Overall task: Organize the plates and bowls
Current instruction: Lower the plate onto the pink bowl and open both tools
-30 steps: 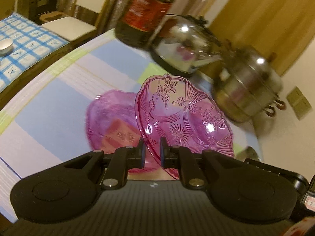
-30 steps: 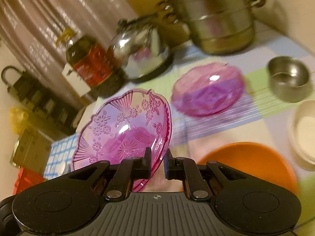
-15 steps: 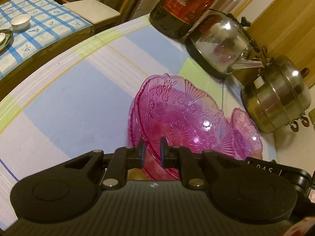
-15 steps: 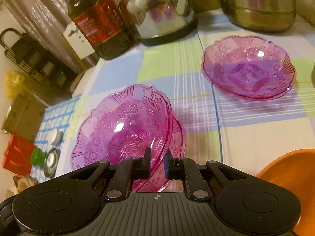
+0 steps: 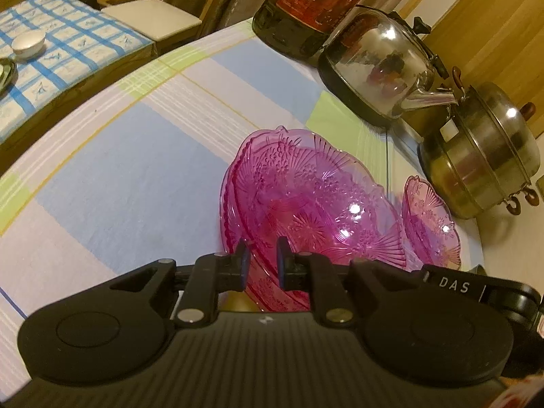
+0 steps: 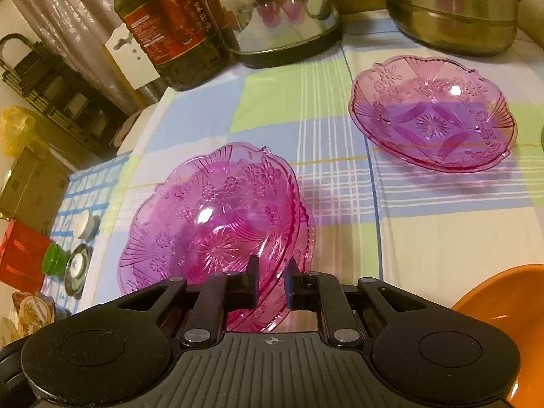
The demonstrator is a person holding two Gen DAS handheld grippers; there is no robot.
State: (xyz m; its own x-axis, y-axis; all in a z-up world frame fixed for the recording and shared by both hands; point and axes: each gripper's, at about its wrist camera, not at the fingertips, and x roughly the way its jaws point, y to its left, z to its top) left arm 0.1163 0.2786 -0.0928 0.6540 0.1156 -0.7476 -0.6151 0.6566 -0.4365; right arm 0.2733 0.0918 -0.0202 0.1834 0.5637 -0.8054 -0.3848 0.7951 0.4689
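A pink glass bowl [image 5: 316,214] lies nested in a second pink bowl on the checked tablecloth; the pair also shows in the right wrist view [image 6: 210,224]. My left gripper [image 5: 260,263] straddles the top bowl's near rim with a small gap at the fingers. My right gripper [image 6: 270,280] straddles the rim from the other side, its jaws slightly parted. A third pink bowl [image 6: 431,115] sits alone to the right, also seen in the left wrist view [image 5: 430,222].
An oil bottle [image 6: 170,23], a steel kettle [image 6: 278,10] and a steel steamer pot [image 6: 452,3] stand along the back. An orange bowl [image 6: 503,312] is at the near right. A lower table with a small white bowl [image 5: 29,44] lies left.
Both grippers lowered the top pink bowl into the bowl on the cloth. The jaws of both have loosened slightly on the rim.
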